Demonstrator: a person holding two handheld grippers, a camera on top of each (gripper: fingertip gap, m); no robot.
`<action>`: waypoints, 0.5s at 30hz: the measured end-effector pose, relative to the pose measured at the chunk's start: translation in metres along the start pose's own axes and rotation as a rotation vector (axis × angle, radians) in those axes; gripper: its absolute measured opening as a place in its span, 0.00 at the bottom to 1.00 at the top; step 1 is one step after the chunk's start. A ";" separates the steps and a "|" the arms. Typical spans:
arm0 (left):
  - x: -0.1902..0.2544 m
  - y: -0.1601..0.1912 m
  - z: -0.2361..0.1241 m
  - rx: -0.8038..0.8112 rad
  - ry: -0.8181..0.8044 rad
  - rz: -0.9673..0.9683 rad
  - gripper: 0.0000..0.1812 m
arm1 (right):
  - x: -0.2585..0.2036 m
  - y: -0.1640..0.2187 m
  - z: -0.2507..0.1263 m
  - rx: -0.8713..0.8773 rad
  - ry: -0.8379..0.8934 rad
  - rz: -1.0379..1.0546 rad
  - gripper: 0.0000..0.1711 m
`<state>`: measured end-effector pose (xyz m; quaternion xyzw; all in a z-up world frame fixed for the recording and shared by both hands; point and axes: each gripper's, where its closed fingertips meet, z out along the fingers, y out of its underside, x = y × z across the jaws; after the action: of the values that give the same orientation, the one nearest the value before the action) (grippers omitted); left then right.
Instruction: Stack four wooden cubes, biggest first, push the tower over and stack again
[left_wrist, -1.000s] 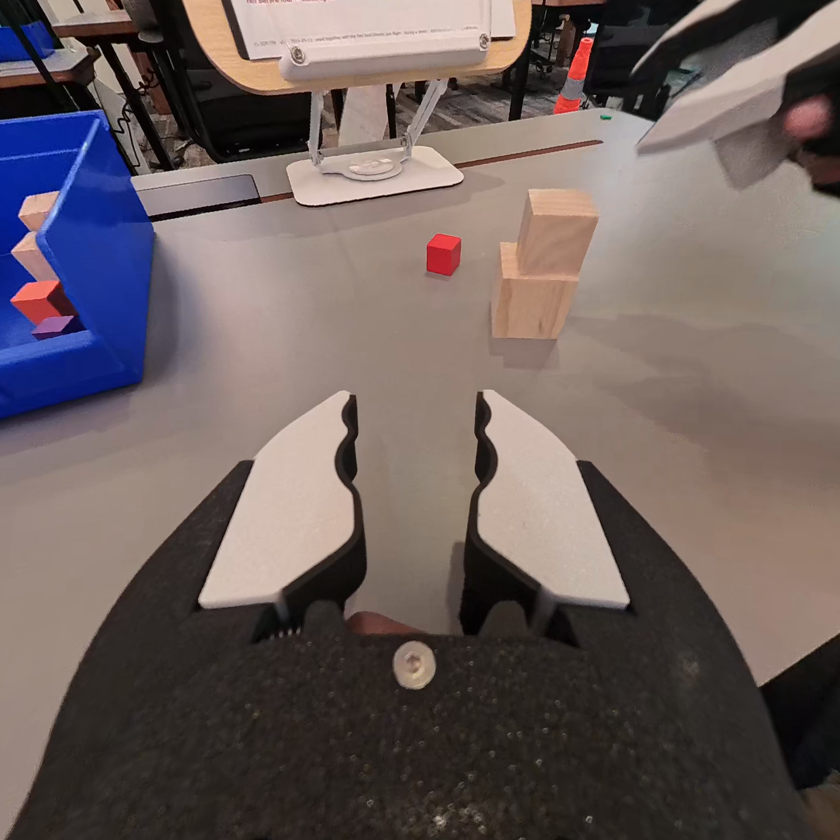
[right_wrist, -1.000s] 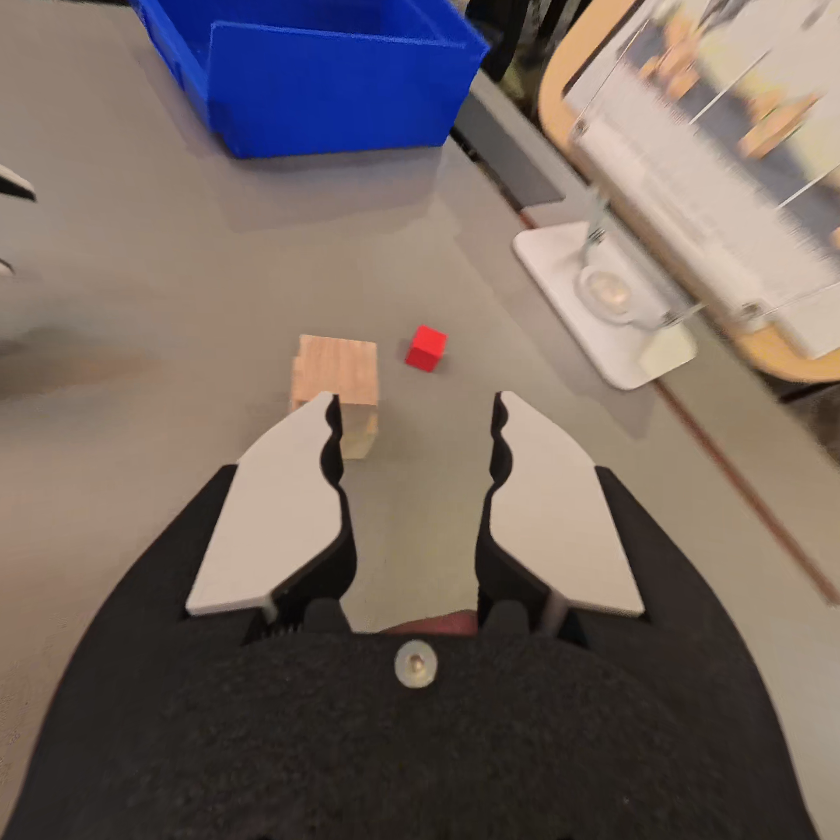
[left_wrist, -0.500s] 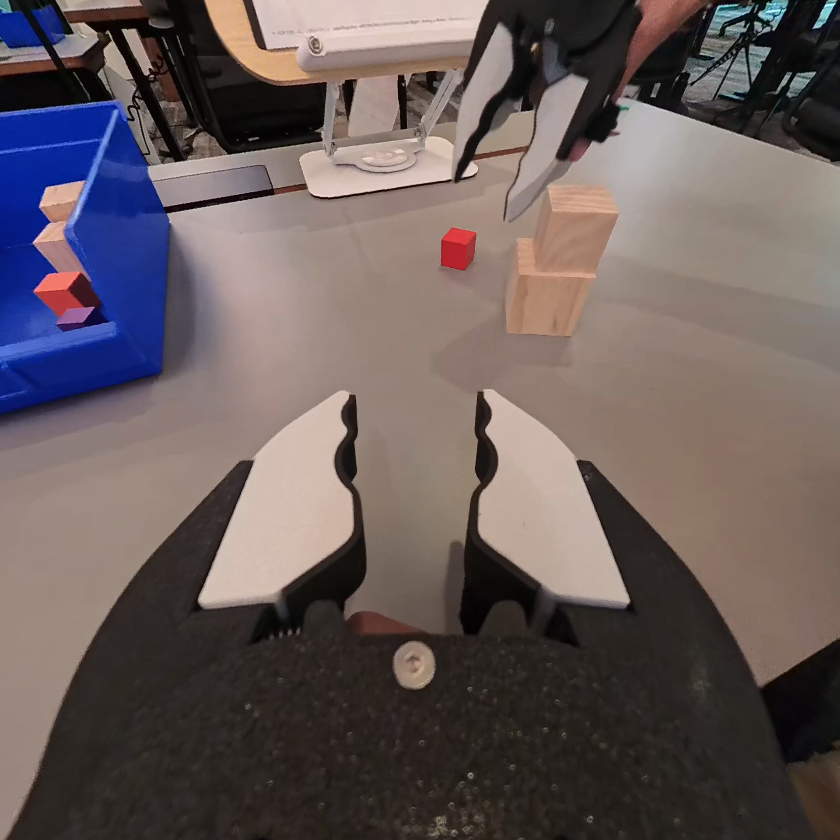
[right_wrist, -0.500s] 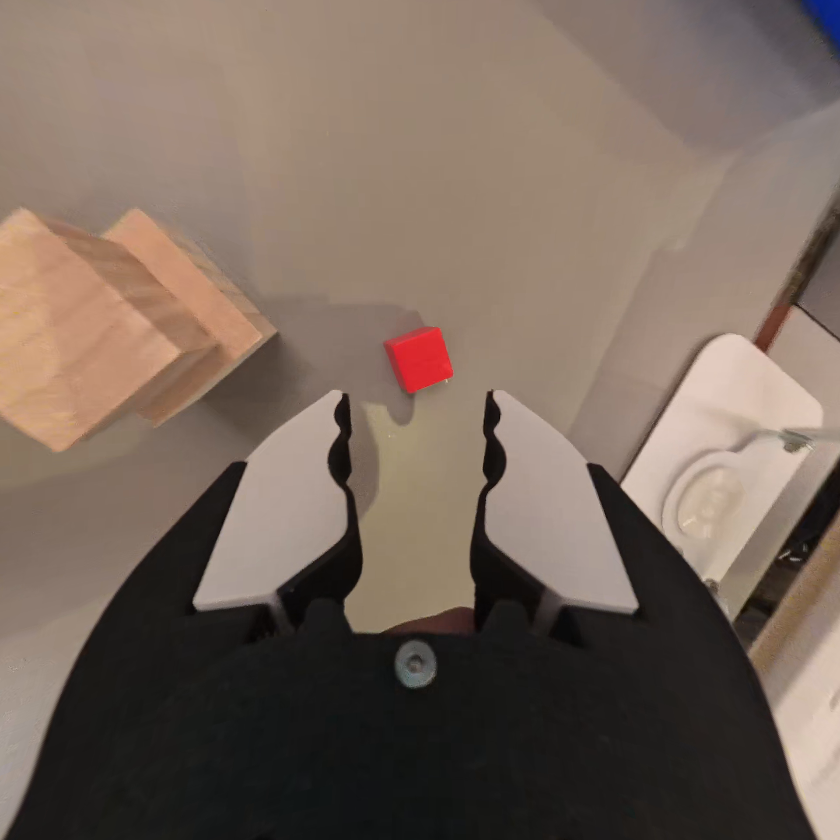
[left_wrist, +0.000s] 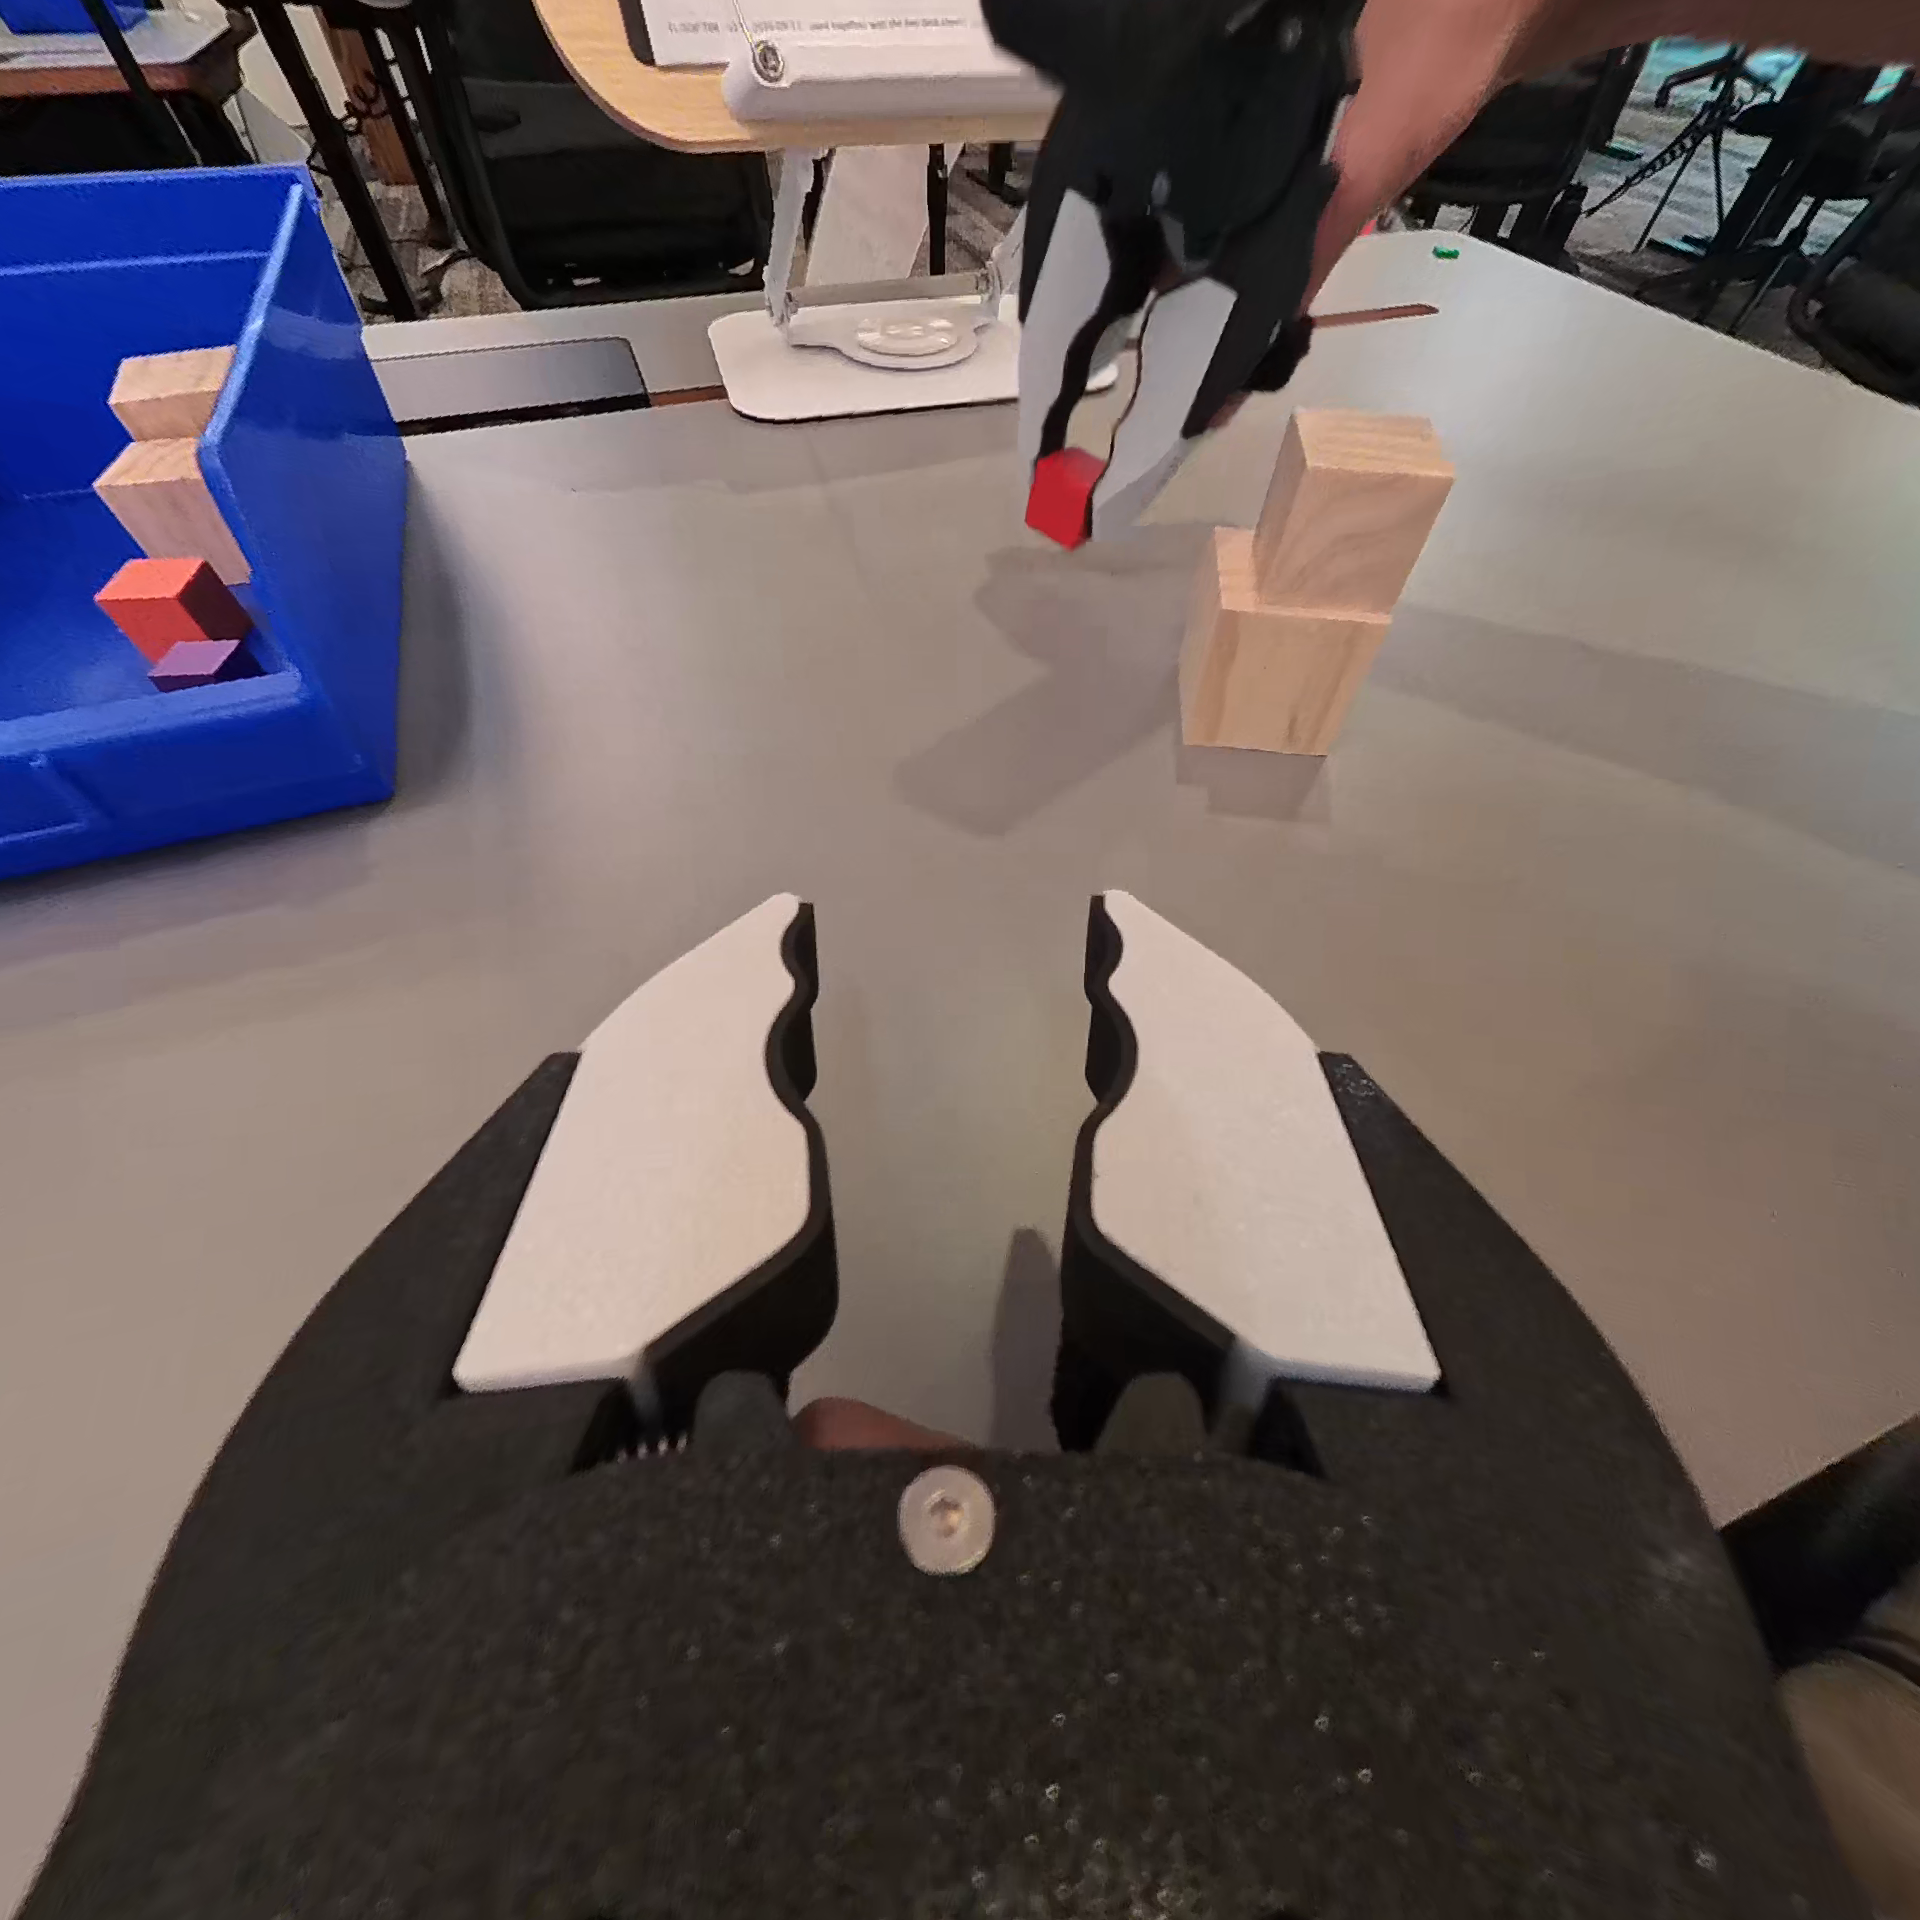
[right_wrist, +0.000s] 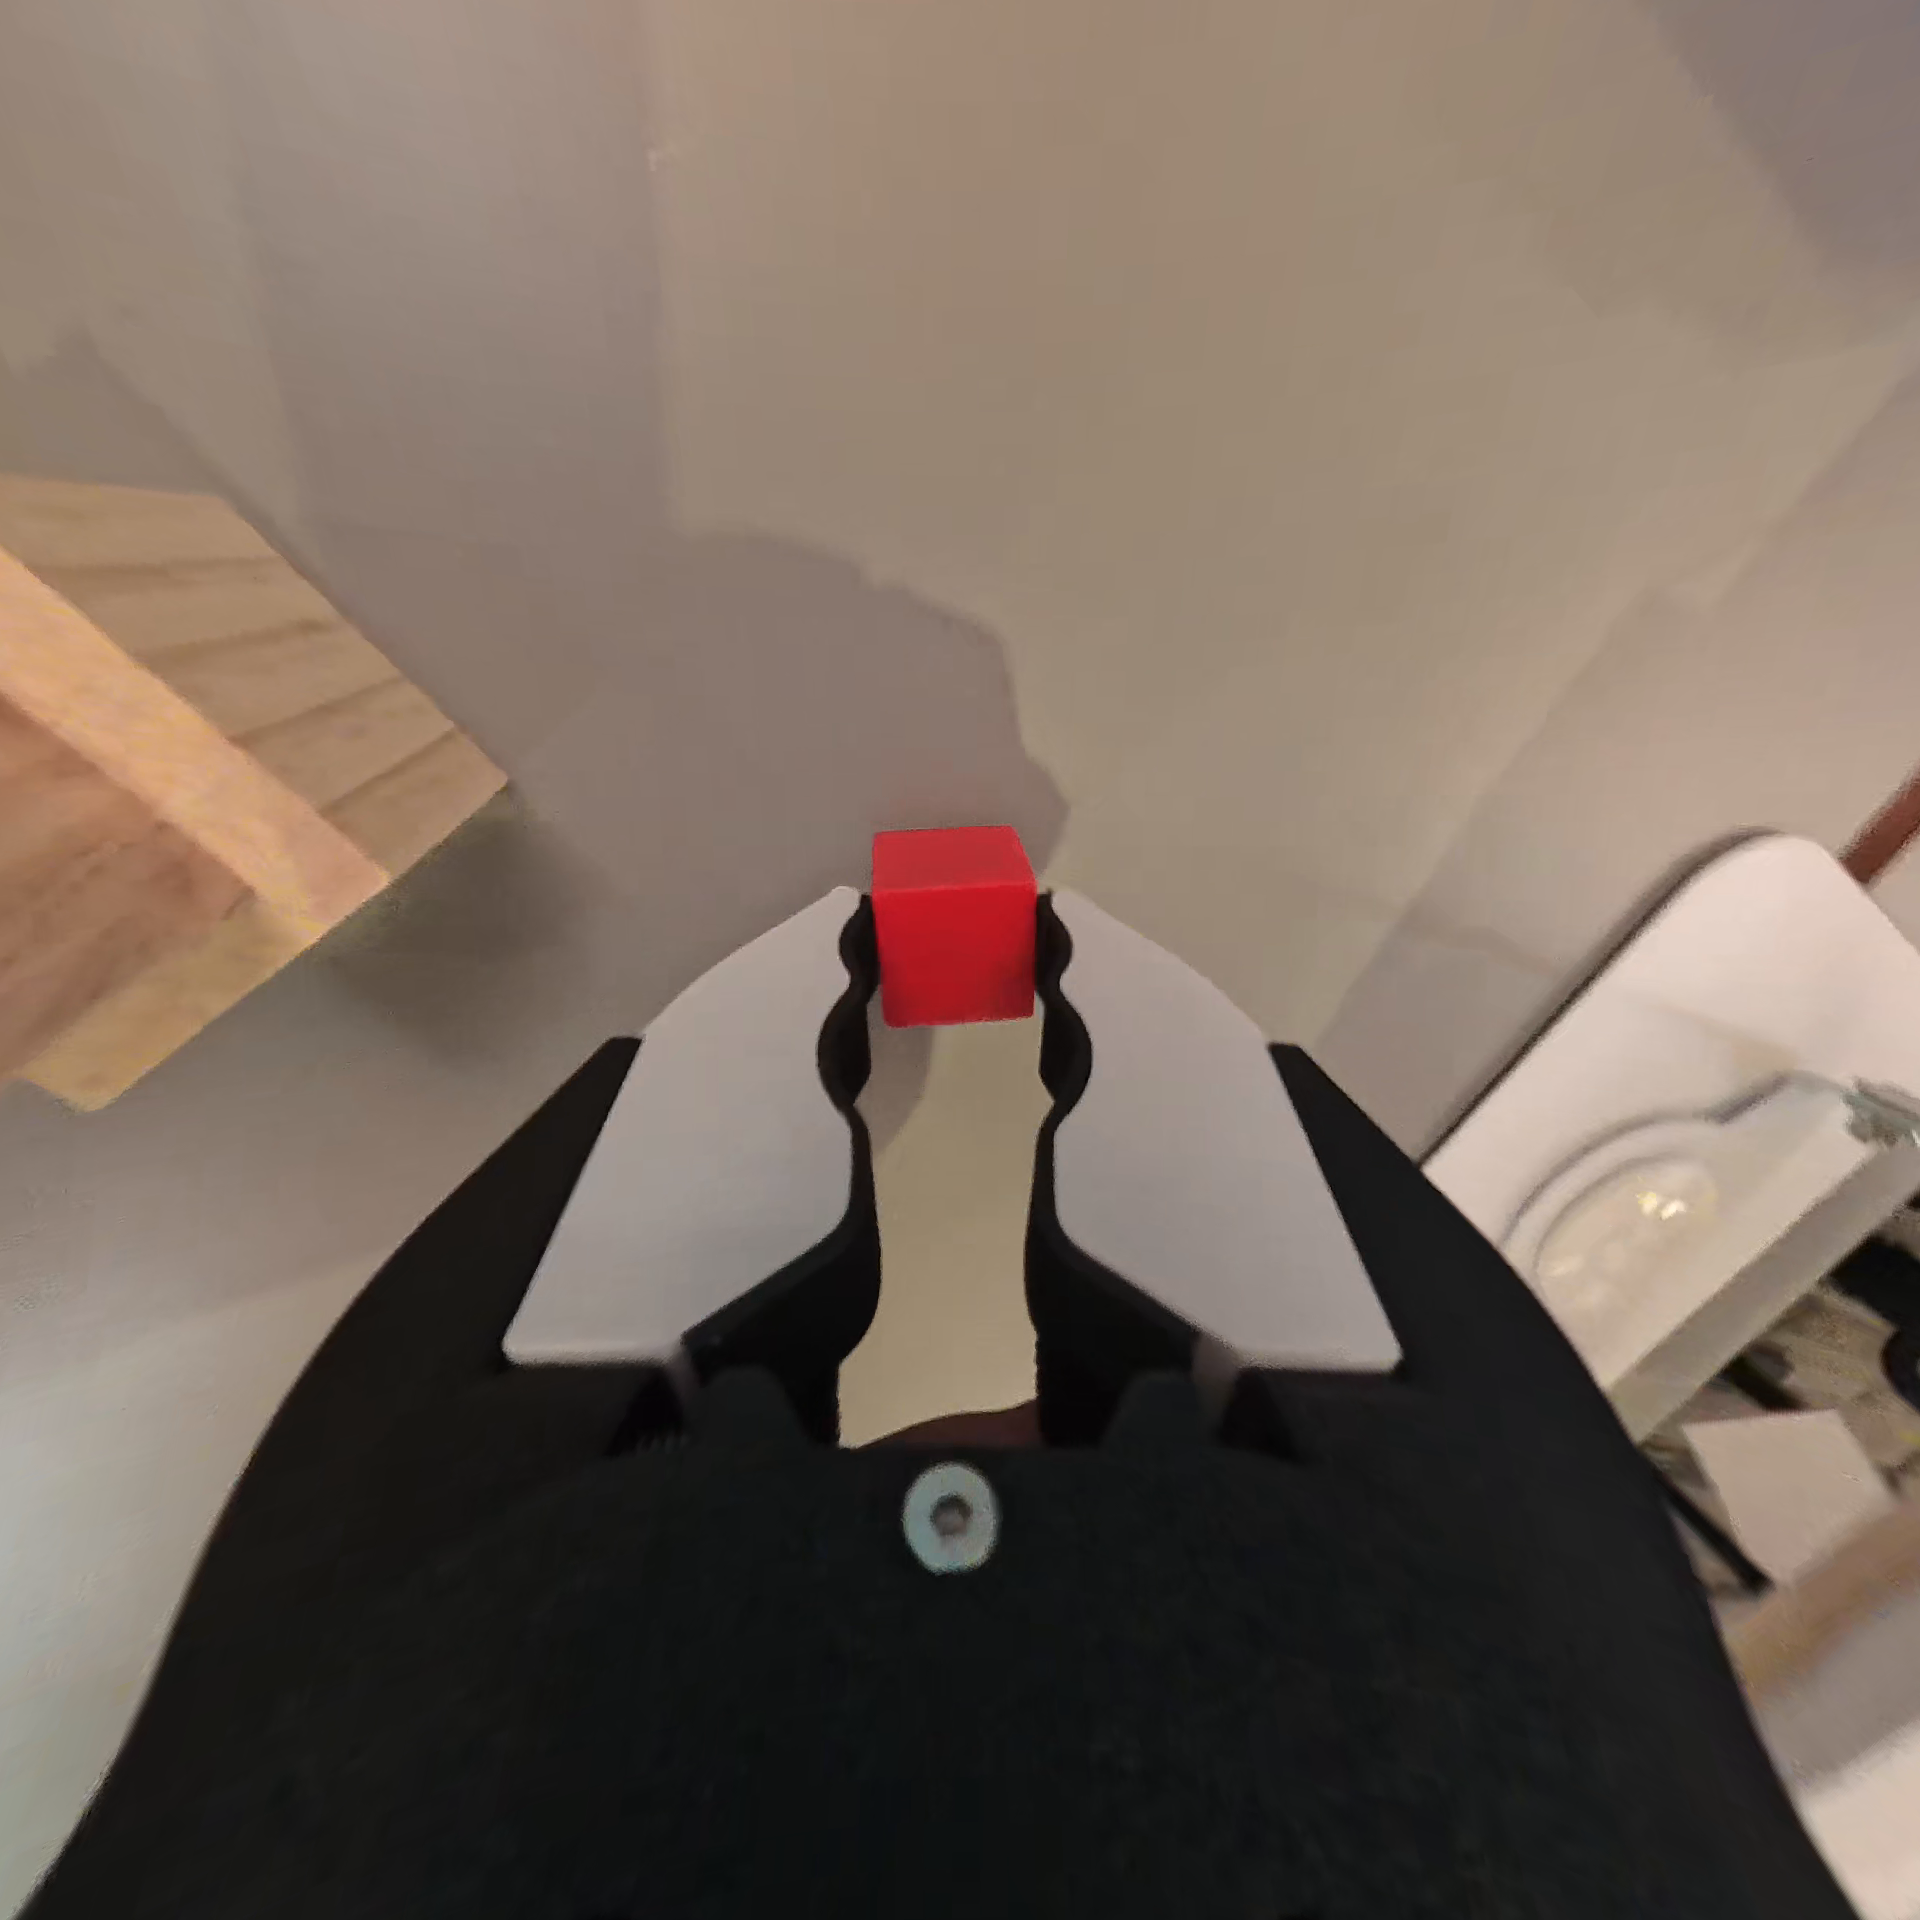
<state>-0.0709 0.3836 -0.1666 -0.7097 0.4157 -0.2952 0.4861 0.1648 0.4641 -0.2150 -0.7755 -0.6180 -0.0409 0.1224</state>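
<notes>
We are pinching the red cube (right_wrist: 953, 938) at the right claw (right_wrist: 953, 935) tips; left claw (left_wrist: 948, 935) gaping, empty; it may be slipping.

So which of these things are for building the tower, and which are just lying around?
For the tower:
- red cube, gripped by the right gripper
- top wooden cube
- bottom wooden cube

Lying around:
- blue bin with spare blocks
- white stand
- left gripper, open and empty
</notes>
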 end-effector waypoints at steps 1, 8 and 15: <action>0.000 0.000 0.000 0.002 0.002 0.000 0.27 | 0.002 -0.002 -0.012 0.012 0.014 0.043 0.17; 0.004 0.001 -0.002 0.000 0.009 0.006 0.27 | -0.039 -0.029 -0.098 0.049 -0.002 0.237 0.17; 0.010 -0.003 -0.007 0.013 0.018 0.020 0.27 | -0.091 -0.034 -0.110 -0.036 -0.079 0.071 0.17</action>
<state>-0.0714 0.3725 -0.1614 -0.6997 0.4252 -0.2996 0.4898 0.1201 0.3587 -0.1235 -0.8002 -0.5935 -0.0170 0.0852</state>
